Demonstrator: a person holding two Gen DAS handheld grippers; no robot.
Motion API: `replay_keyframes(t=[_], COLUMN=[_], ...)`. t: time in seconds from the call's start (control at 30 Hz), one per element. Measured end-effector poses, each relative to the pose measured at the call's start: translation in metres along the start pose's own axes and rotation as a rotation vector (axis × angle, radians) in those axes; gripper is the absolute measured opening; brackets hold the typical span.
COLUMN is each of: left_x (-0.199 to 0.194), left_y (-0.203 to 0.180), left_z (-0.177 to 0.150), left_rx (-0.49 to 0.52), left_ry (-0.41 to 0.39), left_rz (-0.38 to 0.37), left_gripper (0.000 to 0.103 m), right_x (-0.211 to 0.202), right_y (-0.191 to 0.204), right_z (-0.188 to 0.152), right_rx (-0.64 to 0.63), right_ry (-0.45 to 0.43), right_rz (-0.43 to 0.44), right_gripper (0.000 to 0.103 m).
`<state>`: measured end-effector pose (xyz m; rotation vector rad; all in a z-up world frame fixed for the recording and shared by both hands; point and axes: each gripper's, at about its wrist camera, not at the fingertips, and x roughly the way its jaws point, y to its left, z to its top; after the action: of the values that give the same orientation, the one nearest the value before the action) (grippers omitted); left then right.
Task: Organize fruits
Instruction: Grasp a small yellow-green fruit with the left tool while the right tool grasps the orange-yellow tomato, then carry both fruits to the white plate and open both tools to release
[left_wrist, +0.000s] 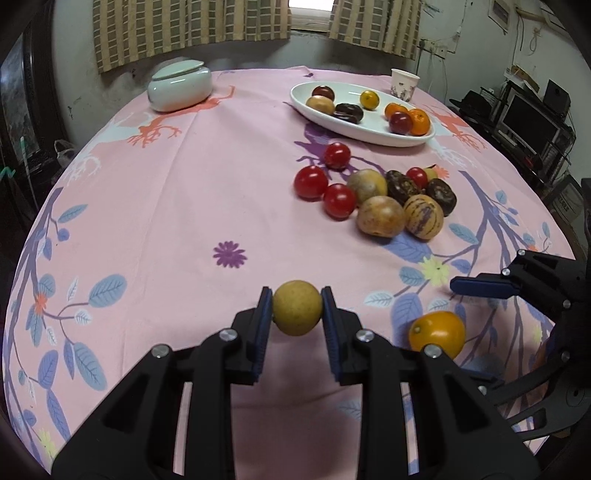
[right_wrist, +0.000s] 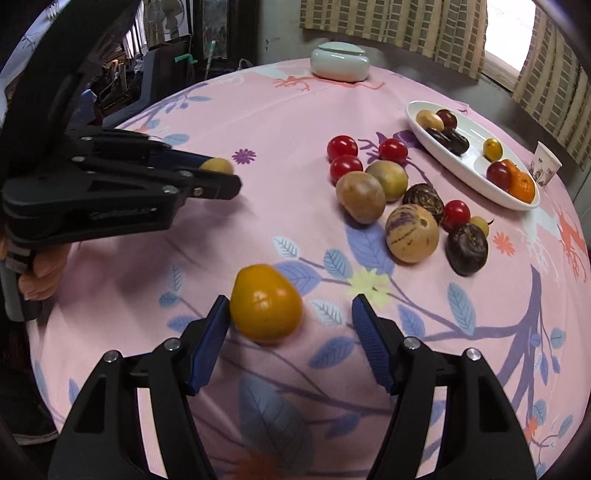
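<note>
My left gripper (left_wrist: 296, 295) is shut on a small round yellow-brown fruit (left_wrist: 297, 314), held just above the pink tablecloth; the same gripper (right_wrist: 221, 177) and fruit (right_wrist: 218, 165) show at the left of the right wrist view. A yellow-orange fruit (right_wrist: 266, 302) lies on the cloth between the fingers of my right gripper (right_wrist: 290, 301), which is open. The fruit sits close against the left pad and well clear of the right pad. A pile of loose fruit (left_wrist: 380, 195) lies farther back: red cherry tomatoes, tan round fruits, a striped one and dark wrinkled ones.
A white oval plate (left_wrist: 369, 134) at the back right holds several fruits. Behind it stands a paper cup (left_wrist: 404, 85). A pale lidded ceramic jar (left_wrist: 180, 85) sits at the far left of the table. A hand (right_wrist: 40, 273) grips the left tool.
</note>
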<state>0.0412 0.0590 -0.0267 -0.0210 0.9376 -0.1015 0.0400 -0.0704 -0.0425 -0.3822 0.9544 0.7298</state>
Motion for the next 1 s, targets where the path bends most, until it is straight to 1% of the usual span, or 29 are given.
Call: replay_keyframes(t=[0.03,0.1,0.17,0.3,0.5,0.63,0.8,0.9,1.0], left_x=[0.001,0.002,0.003,0.003,-0.002,-0.008,-0.014,-0.01,0.005], left_y=[0.001,0.0,-0.001,-0.005,-0.014,-0.022,-0.038,-0.052,-0.065], left_z=[-0.001,-0.003,-0.003,-0.003,0.006,0.021,0.058,0.09,0.129], left_rx=[0.0,-0.001,0.001,0.008,0.029,0.049,0.086,0.115,0.125], left_ry=[0.003,0.009,0.014,0.012,0.003,-0.009,-0.036,-0.059,-0.071], left_rz=[-0.001,0.001,-0.003,-0.01,-0.014,-0.017,-0.025,-0.034,-0.052], left_gripper=[0.027,0.027,0.027,0.027,0.027,0.027,0.027,0.027,0.027], right_x=[0.002,0.006,0.006,-0.002,-0.028,-0.05,-0.074,-0.079,-0.074], right_y=[0.001,0.005,0.008,0.001,-0.027,-0.054,-0.098,-0.129,-0.157], right_z=[0.001,0.002,0.001,-0.002,-0.004,-0.001,0.014,0.032,0.055], right_rx=[0.002,-0.016,-0.027,0.011,0.071,0.118,0.164,0.204,0.234], right_ry=[-0.003,0.008,0.008,-0.005,-0.071,-0.117,-0.163,-0.179,-0.194], right_rz=[0.017,0.033,0.015,0.052,0.035,0.01,-0.049,-0.061,-0.065], right_gripper=[0.068,0.039,0.039,0.039,0.039,0.039,0.039,0.038,0.038])
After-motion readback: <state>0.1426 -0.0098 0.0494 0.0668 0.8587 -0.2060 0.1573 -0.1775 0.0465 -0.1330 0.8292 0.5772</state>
